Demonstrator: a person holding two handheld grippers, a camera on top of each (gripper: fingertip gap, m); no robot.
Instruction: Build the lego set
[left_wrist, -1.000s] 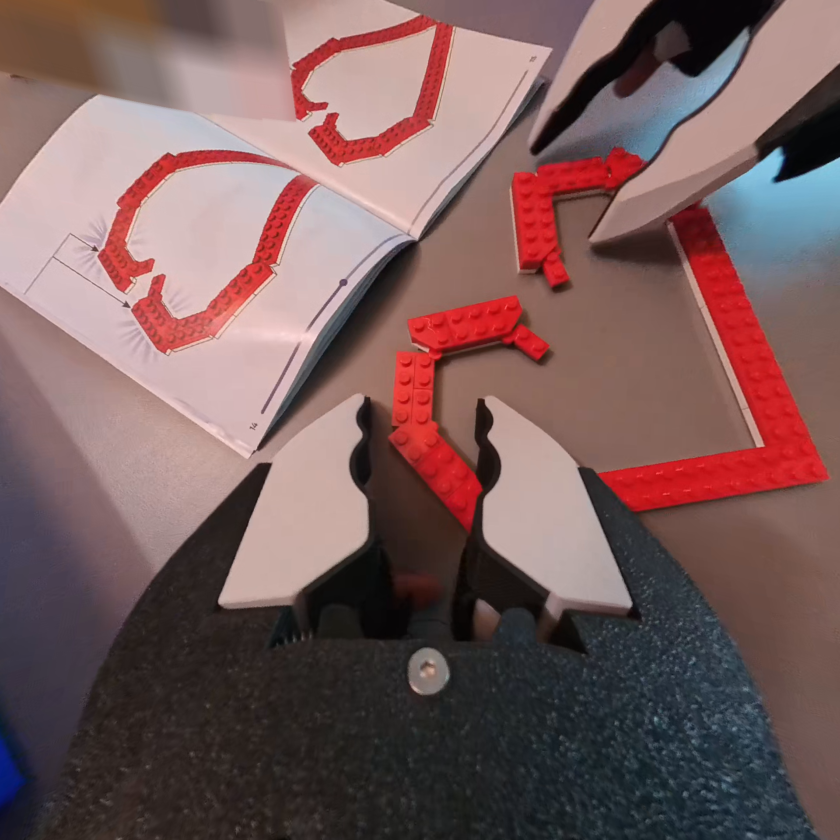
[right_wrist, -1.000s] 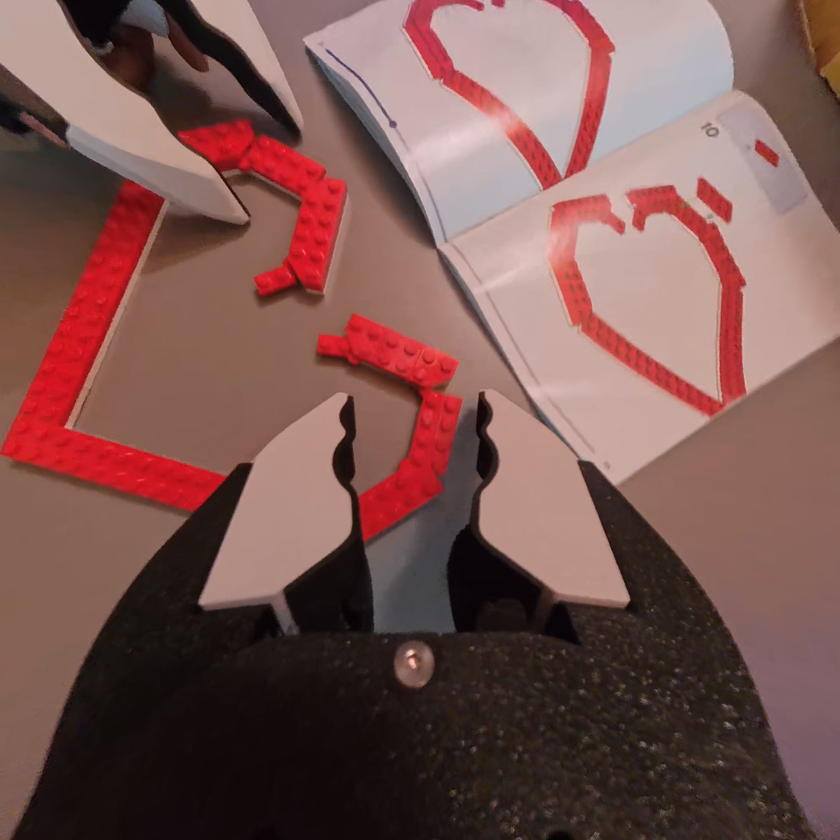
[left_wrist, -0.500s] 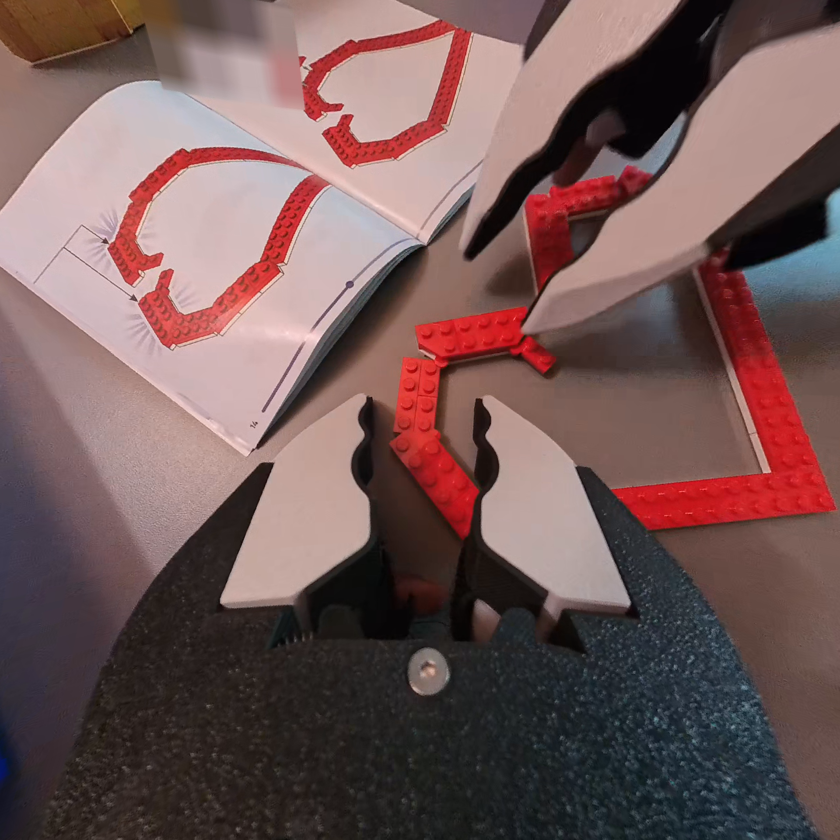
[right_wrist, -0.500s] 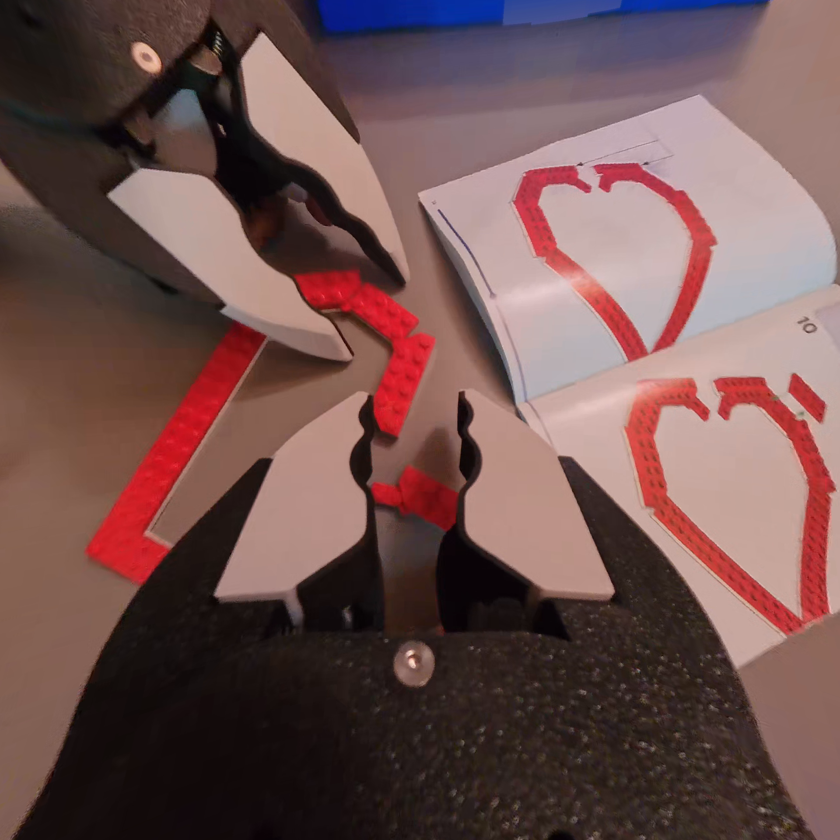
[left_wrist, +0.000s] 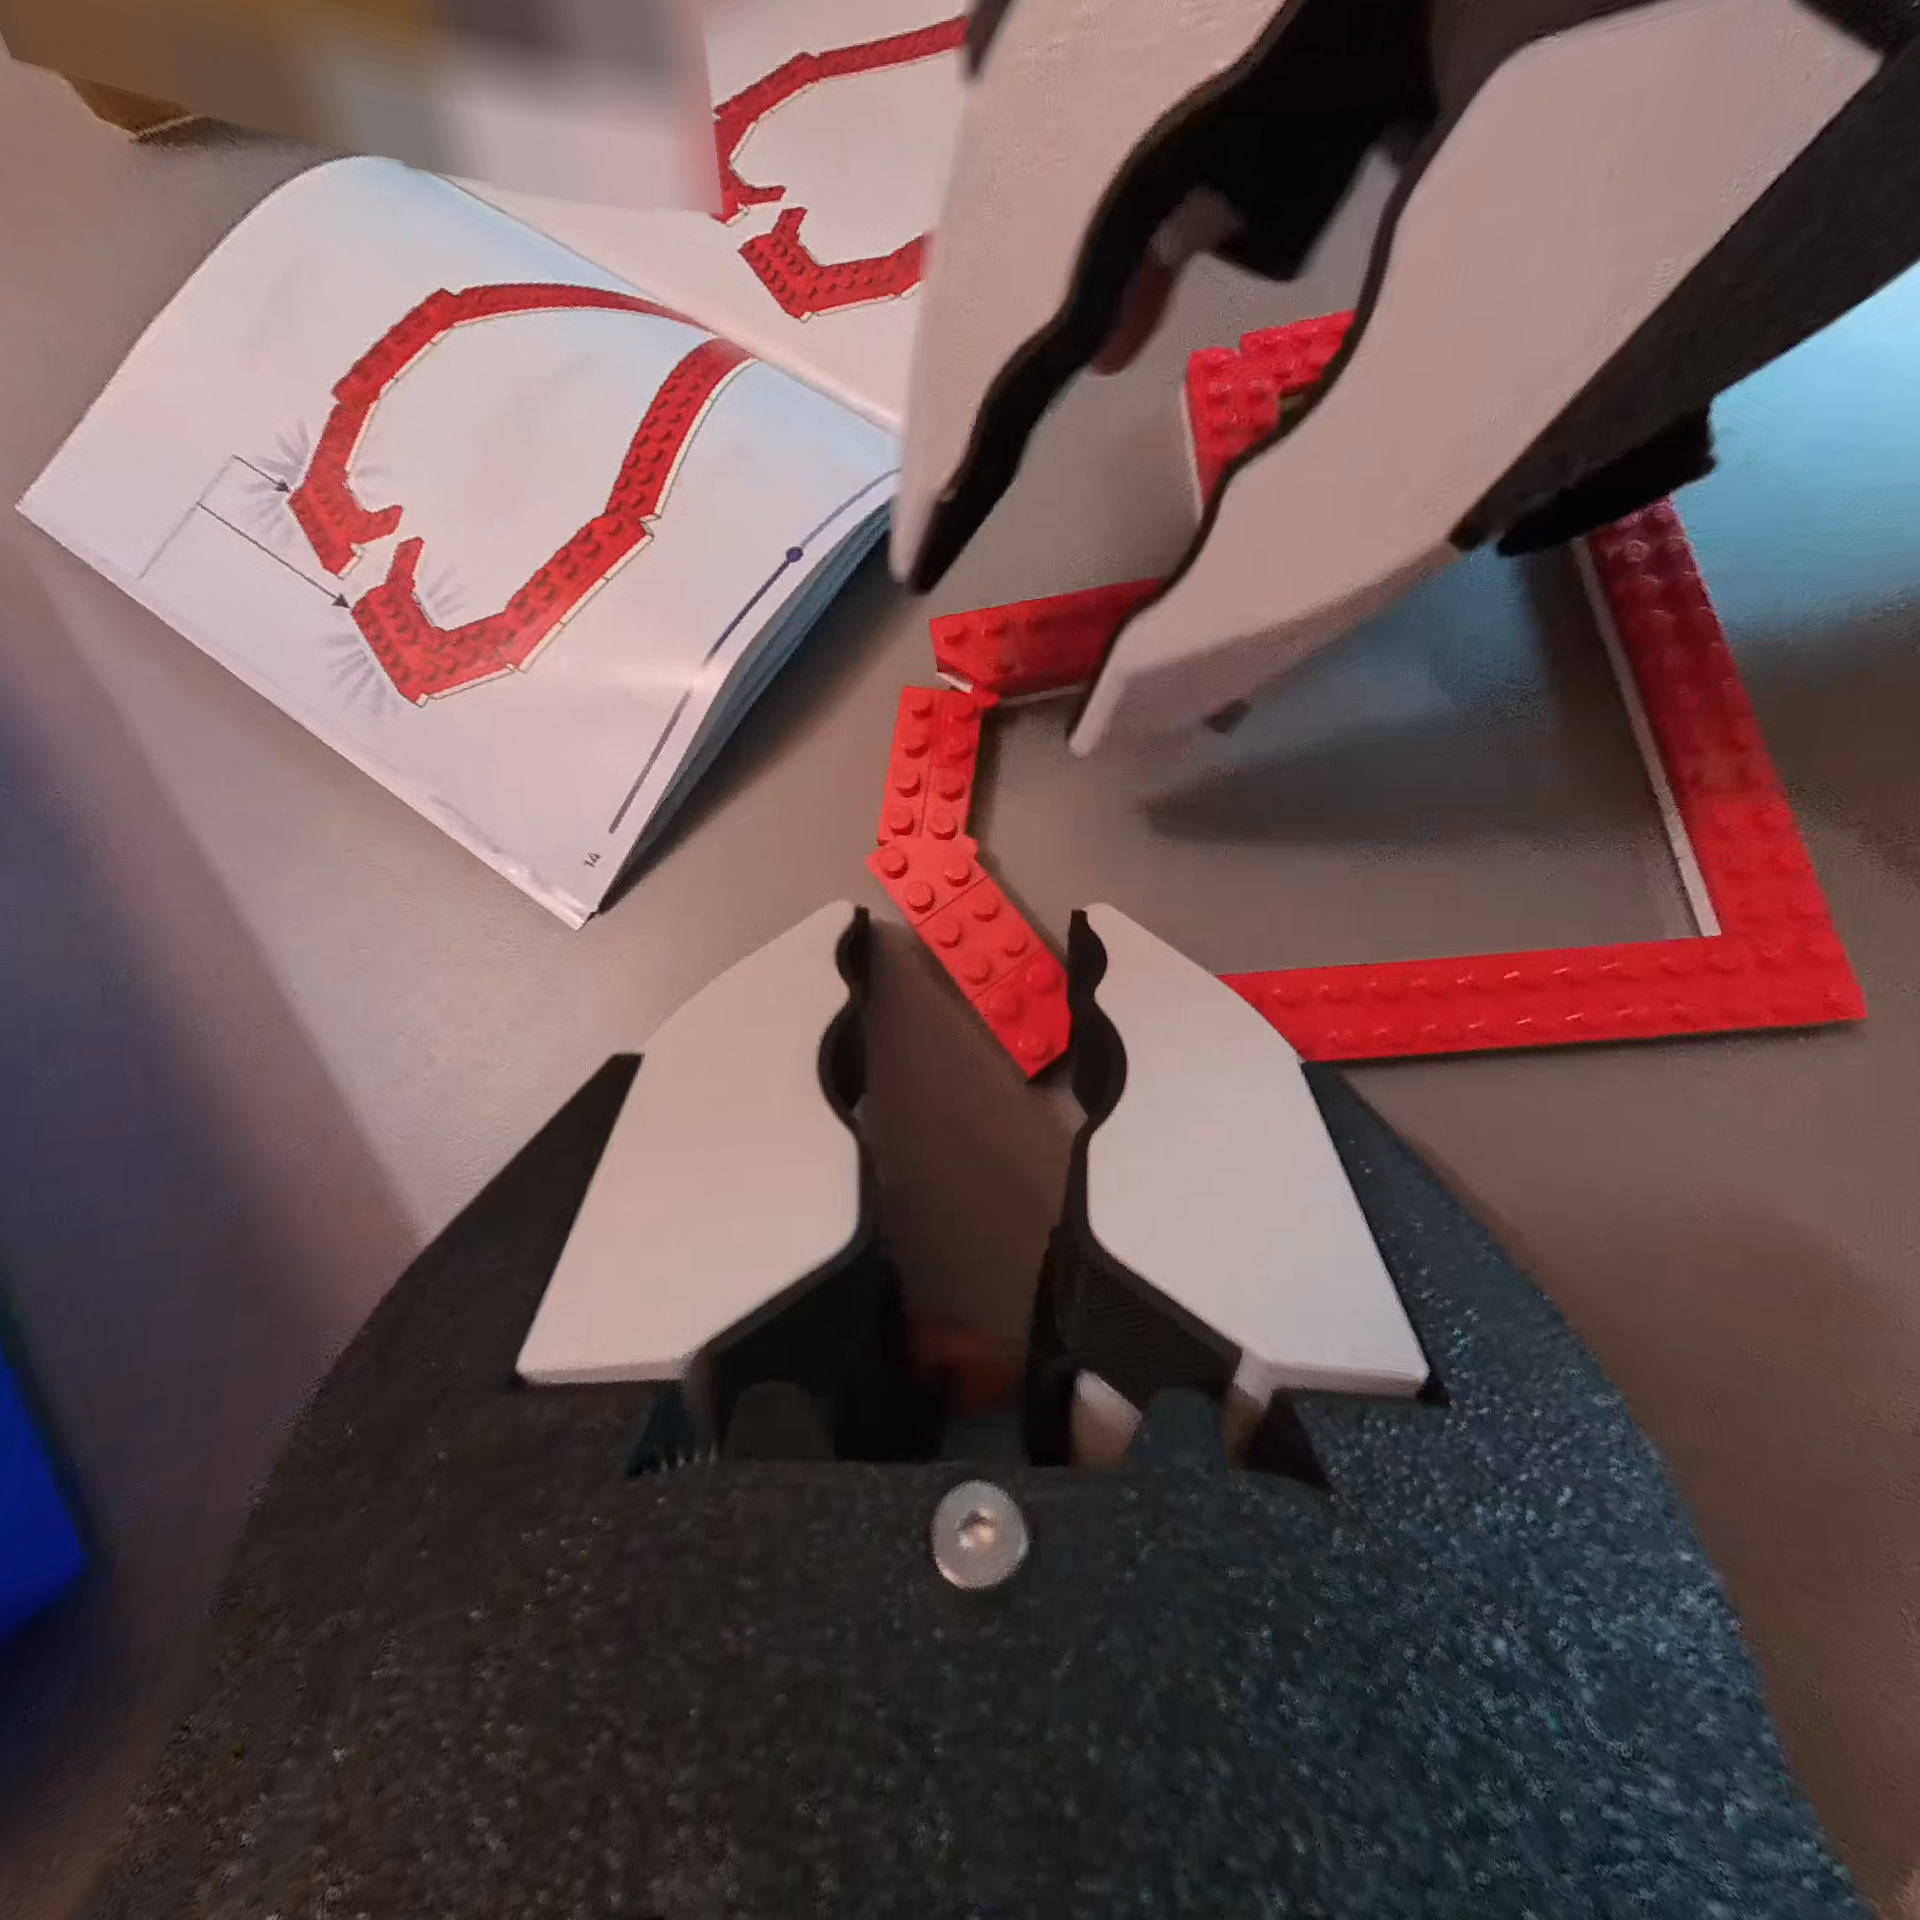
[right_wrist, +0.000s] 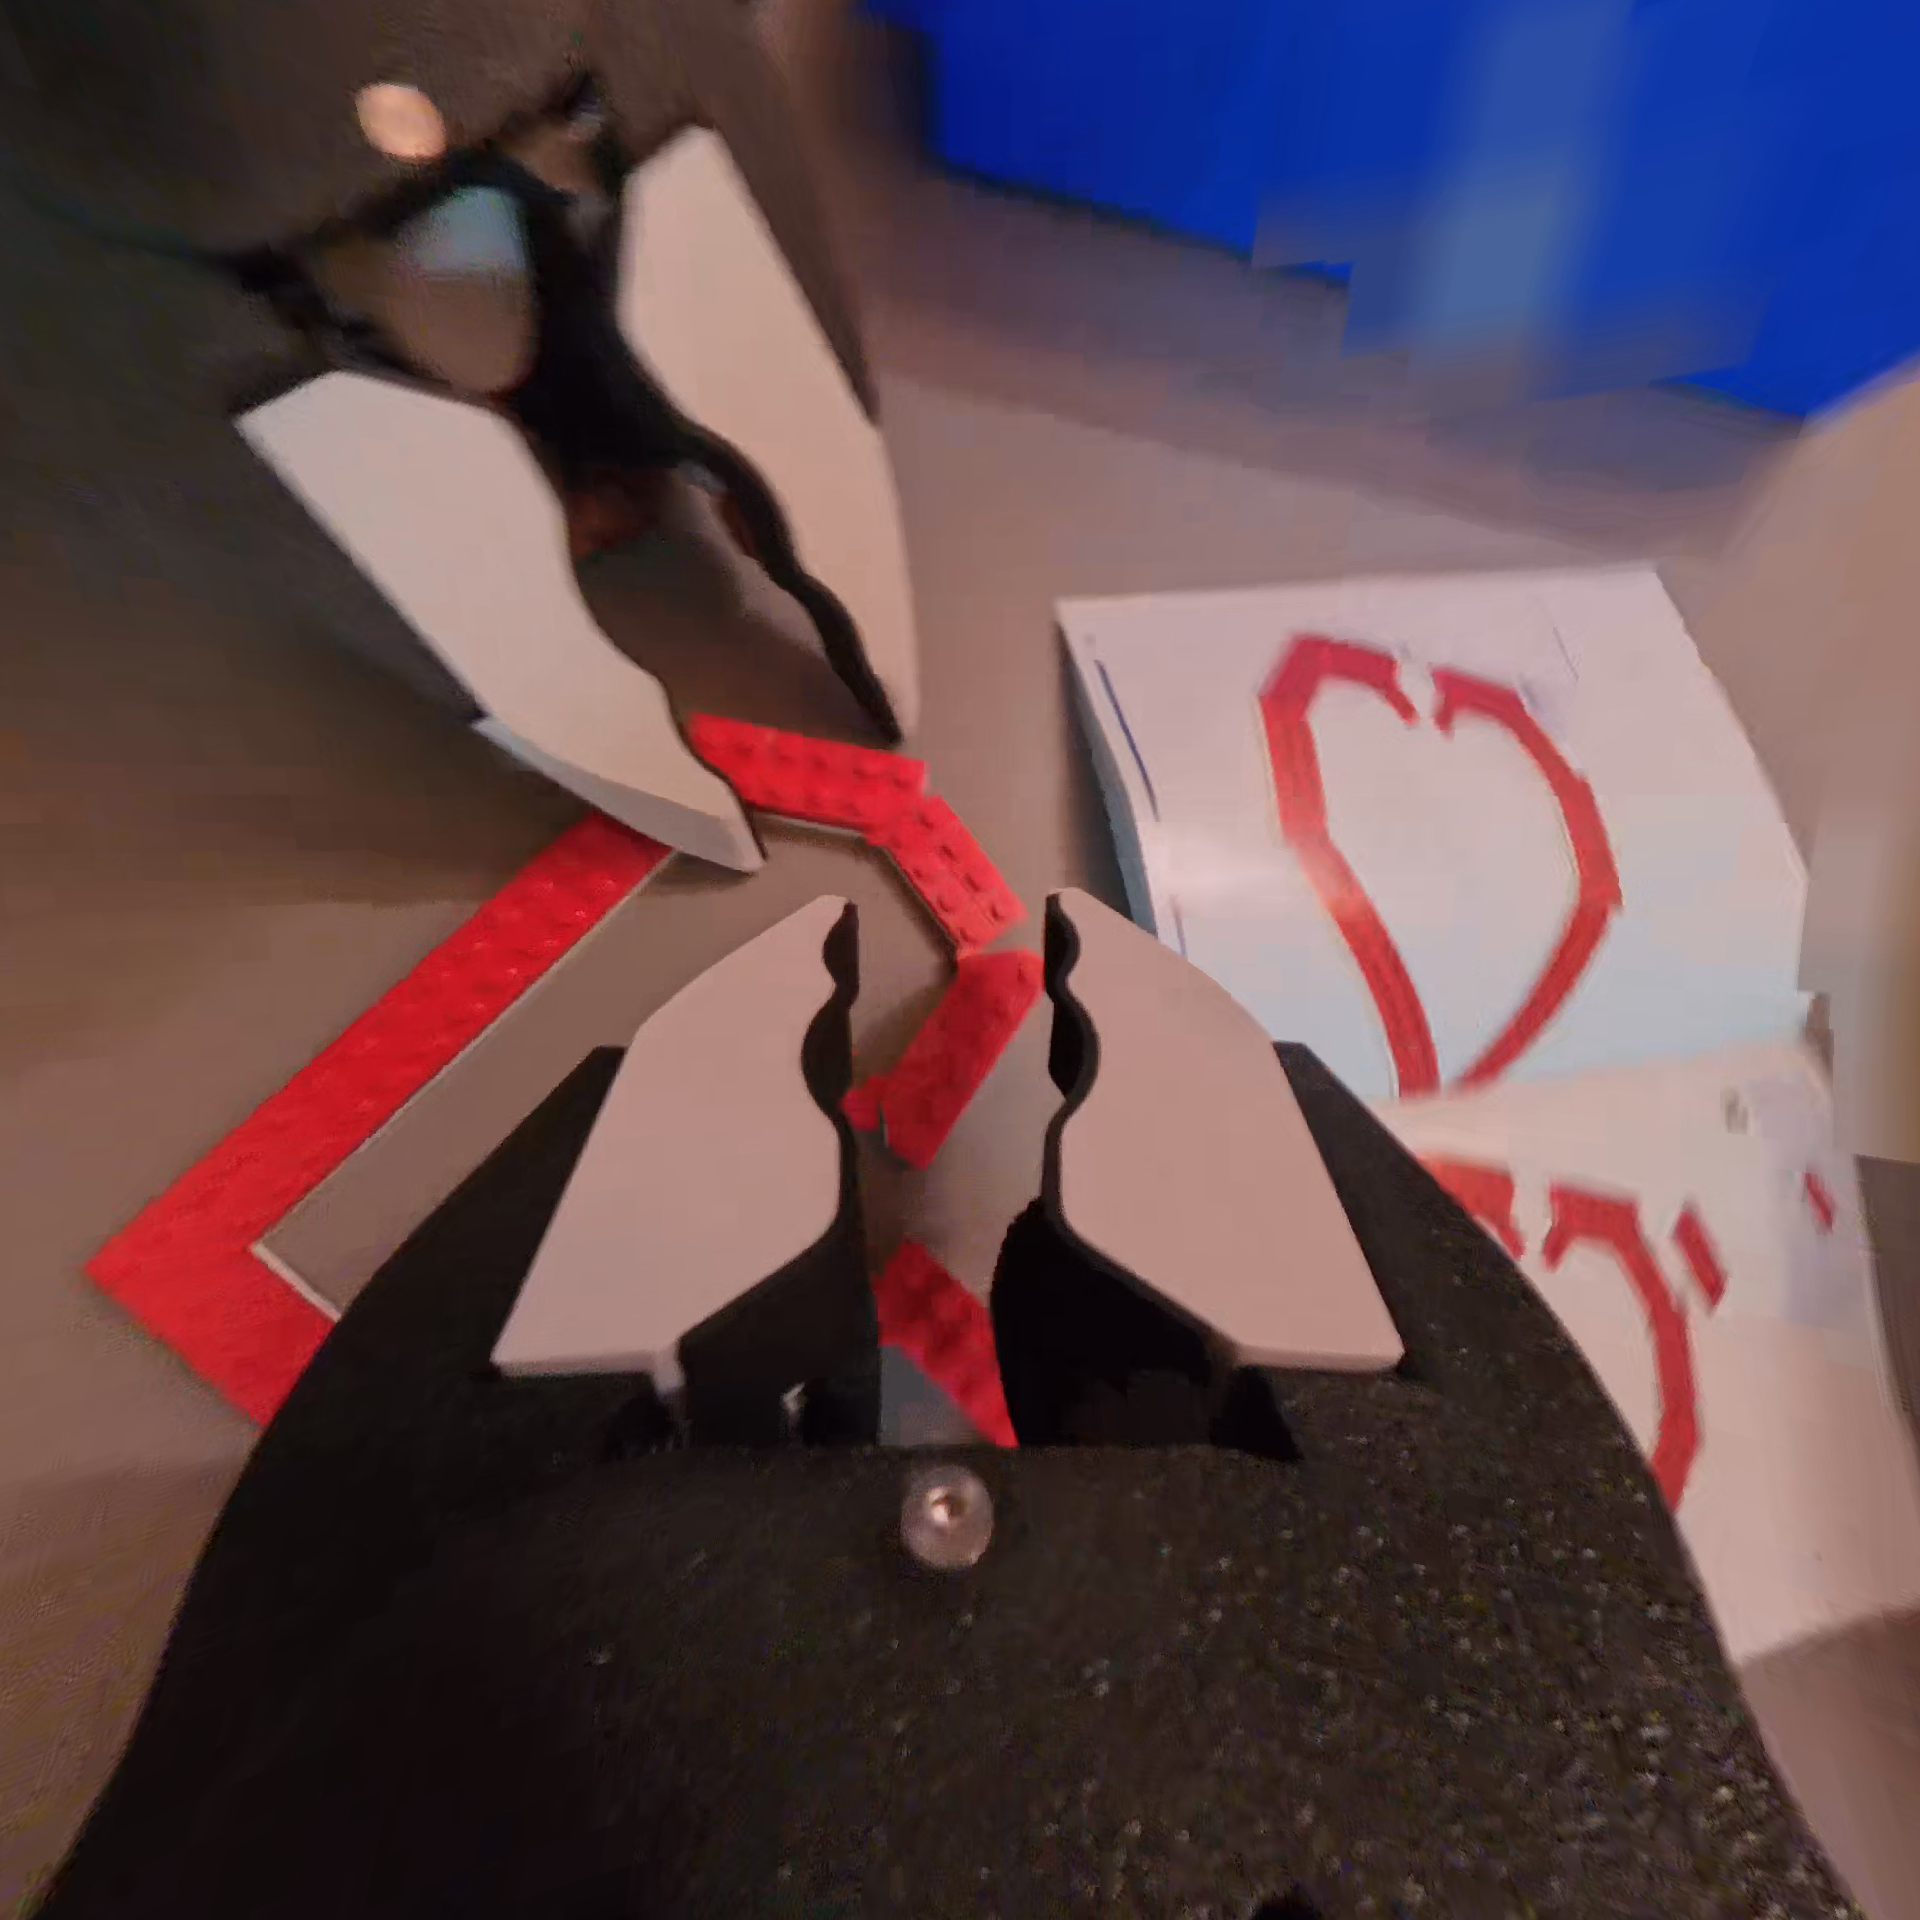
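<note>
Currently the build stands at a partial outline: I see a red heart frame (left_wrist: 1725, 831) of thin studded plates lying flat on the grey-brown surface (left_wrist: 1299, 1195), its two long straight runs meeting in a corner, with a pale underlayer showing along the inner edge. One curved lobe (left_wrist: 956, 831), made of short angled plates, lies just ahead of my left tongs (left_wrist: 966, 997); a second lobe (left_wrist: 1257, 384) is mostly hidden behind the right tongs (left_wrist: 997, 644). I judge that the straight sides and both lobes are assembled, and that closing the top of the heart is what remains, since a gap separates the lobe ends near the right tongs. My left tongs are partly open and hold nothing; the lower end of the near lobe lies between their tips, and I cannot tell whether it touches them. My right tongs (right_wrist: 951, 966) are likewise parted, straddling a lobe segment (right_wrist: 956, 1049) without clamping it. The tong fingers are matte grey with wavy black inner edges, set in grainy black housings. An open instruction booklet (left_wrist: 499, 436), of white paper with curled pages, lies beside the frame. A blurred blue object (right_wrist: 1403, 187) stands beyond.
</note>
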